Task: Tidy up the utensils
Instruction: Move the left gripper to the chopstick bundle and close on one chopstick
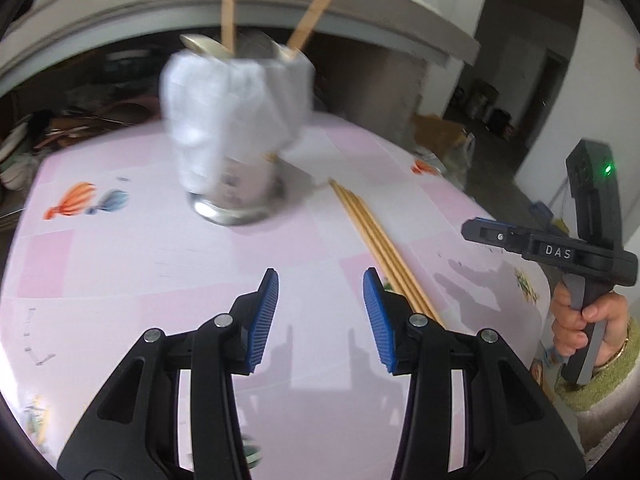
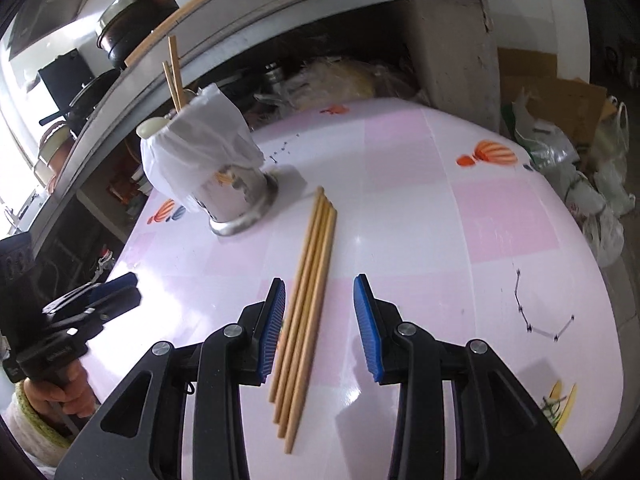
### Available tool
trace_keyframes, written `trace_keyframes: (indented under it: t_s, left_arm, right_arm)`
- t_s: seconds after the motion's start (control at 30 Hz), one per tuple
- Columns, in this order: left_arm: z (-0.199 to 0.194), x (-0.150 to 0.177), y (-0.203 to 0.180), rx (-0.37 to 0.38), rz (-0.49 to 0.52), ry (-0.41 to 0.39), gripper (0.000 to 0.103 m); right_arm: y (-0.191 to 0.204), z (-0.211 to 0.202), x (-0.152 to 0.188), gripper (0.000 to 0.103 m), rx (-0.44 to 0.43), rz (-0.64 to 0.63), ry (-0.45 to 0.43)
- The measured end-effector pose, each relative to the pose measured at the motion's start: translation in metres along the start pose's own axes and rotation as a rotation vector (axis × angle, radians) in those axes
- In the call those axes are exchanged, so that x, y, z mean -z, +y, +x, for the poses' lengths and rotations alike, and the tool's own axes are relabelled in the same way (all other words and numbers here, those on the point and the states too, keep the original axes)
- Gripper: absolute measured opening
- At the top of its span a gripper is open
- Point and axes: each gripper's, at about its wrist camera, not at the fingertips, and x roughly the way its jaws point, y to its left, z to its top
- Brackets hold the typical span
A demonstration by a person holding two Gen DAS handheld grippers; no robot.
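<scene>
Both tools released — right tool [image 2: 319, 302] above the chopsticks [image 2: 306, 312], left tool [image 1: 320, 304] apparently beside them.

Open right tongs [image 2: 319, 326] over four chopsticks [image 2: 306, 312], metal holder [image 2: 236, 196] beyond

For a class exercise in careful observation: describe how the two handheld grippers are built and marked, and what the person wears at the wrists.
Both the left gripper and right gripper have black plastic linkage arms with silver pivot bolts and ribbed blue pads. The right gripper's body carries white "DAS" lettering and a green light. A yellow-green knit cuff and thin bangle show at the wrist.
</scene>
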Motion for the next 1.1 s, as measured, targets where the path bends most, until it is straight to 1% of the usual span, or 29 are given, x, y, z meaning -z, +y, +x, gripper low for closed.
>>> trace_keyframes:
  t_s: [0.1,0.2,0.27,0.33,0.47,0.67,0.8,1.1]
  left_arm:
    - [0.030,0.007,-0.018,0.039,0.013,0.063,0.041]
    - [0.053,0.013,-0.033,0.067,0.034,0.111,0.035]
    - [0.063,0.014,-0.039,0.074,0.039,0.127,0.032]
    - [0.077,0.012,-0.042,0.080,0.033,0.148,0.026]
    - [0.099,0.006,-0.044,0.070,0.038,0.173,0.021]
    - [0.114,-0.001,-0.049,0.068,0.051,0.187,0.020]
    - [0.116,-0.003,-0.052,0.064,0.058,0.189,0.020]
    - [0.119,-0.007,-0.057,0.020,0.081,0.189,0.020]
  right_arm:
    - [-0.005,0.001,0.008,0.035,-0.013,0.024,0.007]
    - [-0.008,0.004,0.014,0.035,-0.010,0.030,0.016]
    - [-0.010,0.006,0.016,0.035,-0.013,0.034,0.024]
    - [-0.011,0.006,0.017,0.035,-0.011,0.034,0.025]
    - [-0.015,0.008,0.019,0.035,-0.007,0.041,0.027]
    - [-0.021,0.011,0.021,0.035,-0.012,0.059,0.029]
    - [-0.025,0.011,0.021,0.035,-0.016,0.073,0.027]
    - [-0.028,0.009,0.021,0.035,-0.017,0.081,0.021]
